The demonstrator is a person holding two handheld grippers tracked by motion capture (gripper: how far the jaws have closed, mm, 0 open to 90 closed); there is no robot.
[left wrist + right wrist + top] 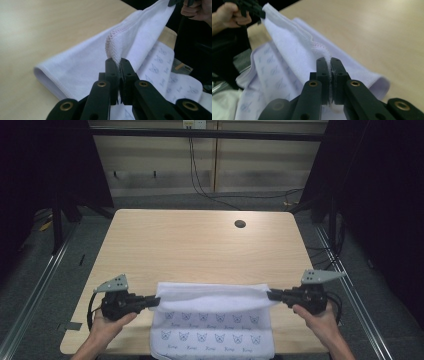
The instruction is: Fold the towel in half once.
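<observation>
left tongs [154, 301] and right tongs [272, 295] each clamped tight on a corner of the white towel [212, 320], folded edge stretched between them over the bench [190, 245].

A white terry towel [212, 322] printed with rows of small blue cat-face motifs carries a short word beneath each face, too small and blurred to read.

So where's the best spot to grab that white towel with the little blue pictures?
By its stitched corners, one from each side. The white printed towel lies folded over, its hemmed edge lifted; the left gripper and right gripper pinch opposite corners there, keeping the edge stretched and straight.
</observation>
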